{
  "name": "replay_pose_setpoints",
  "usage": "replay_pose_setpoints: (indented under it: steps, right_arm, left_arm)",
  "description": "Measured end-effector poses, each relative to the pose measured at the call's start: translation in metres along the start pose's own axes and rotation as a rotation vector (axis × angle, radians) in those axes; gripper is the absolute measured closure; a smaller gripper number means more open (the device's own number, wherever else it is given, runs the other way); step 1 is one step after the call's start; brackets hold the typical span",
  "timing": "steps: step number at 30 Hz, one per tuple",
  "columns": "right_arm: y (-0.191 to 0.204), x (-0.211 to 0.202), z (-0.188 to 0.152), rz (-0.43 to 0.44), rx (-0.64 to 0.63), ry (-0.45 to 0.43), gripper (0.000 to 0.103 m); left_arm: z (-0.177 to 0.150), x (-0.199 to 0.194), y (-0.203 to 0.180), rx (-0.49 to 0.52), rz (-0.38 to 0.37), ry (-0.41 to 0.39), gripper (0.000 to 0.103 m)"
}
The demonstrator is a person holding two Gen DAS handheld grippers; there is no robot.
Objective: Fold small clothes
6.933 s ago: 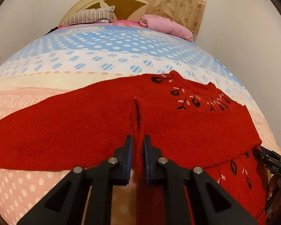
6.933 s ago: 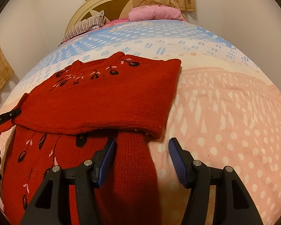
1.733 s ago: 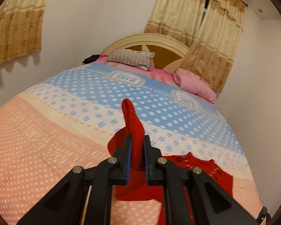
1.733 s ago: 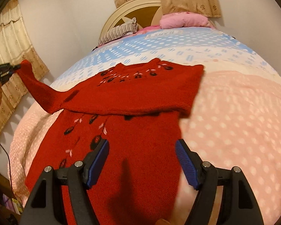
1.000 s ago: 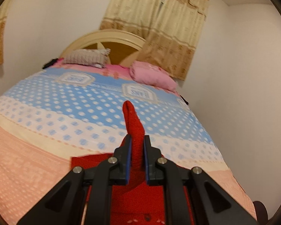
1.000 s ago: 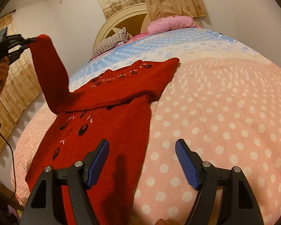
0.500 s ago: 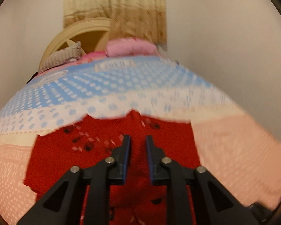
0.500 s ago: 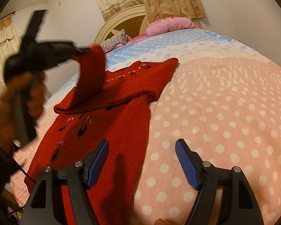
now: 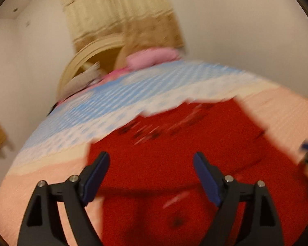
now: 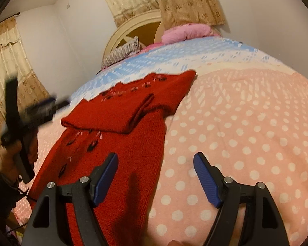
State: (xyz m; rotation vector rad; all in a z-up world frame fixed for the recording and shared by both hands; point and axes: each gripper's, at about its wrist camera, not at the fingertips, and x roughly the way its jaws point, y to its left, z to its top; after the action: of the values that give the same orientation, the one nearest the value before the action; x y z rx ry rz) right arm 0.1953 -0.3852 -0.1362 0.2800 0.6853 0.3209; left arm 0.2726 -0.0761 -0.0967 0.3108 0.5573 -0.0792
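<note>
Both tongs gaping, clamping nothing: left gripper above the red sweater, right gripper straddling its hem edge. Best grabbing both hem corners evenly, then folding up toward the collar.

Black tongs, blue ribbed pads, silver screws.

The left gripper is hanging wide apart over the sweater. The sweater is lying on the bed.
</note>
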Motion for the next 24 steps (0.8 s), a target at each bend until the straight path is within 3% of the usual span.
replay_pose_setpoints:
  steps: [2,5,9,15,17,18,24]
  right_arm:
    - [0.002,-0.002,0.006,0.046,0.025,0.003,0.028]
    - [0.017,0.003,0.024,0.072,0.017,0.039,0.039]
    - [0.039,0.033,0.051,0.129,0.018,0.136,0.047]
    - [0.045,0.095,0.065,0.1,0.081,0.283,0.051]
    - [0.046,0.11,0.064,0.06,0.071,0.297,0.07]
    - [0.048,0.112,0.063,0.051,0.063,0.302,0.093]
    - [0.071,0.073,0.079,-0.023,-0.09,0.188,0.097]
  left_arm:
    - [-0.023,0.014,0.038,-0.04,0.079,0.084,0.017]
    - [-0.044,0.031,0.075,-0.135,0.121,0.171,0.017]
    - [-0.058,0.043,0.09,-0.251,0.098,0.227,0.017]
    - [-0.065,0.041,0.082,-0.257,0.065,0.244,0.017]
    - [-0.067,0.044,0.086,-0.278,0.05,0.255,0.017]
    - [-0.068,0.046,0.089,-0.292,0.041,0.263,0.017]
    - [-0.075,0.052,0.099,-0.359,0.008,0.292,0.014]
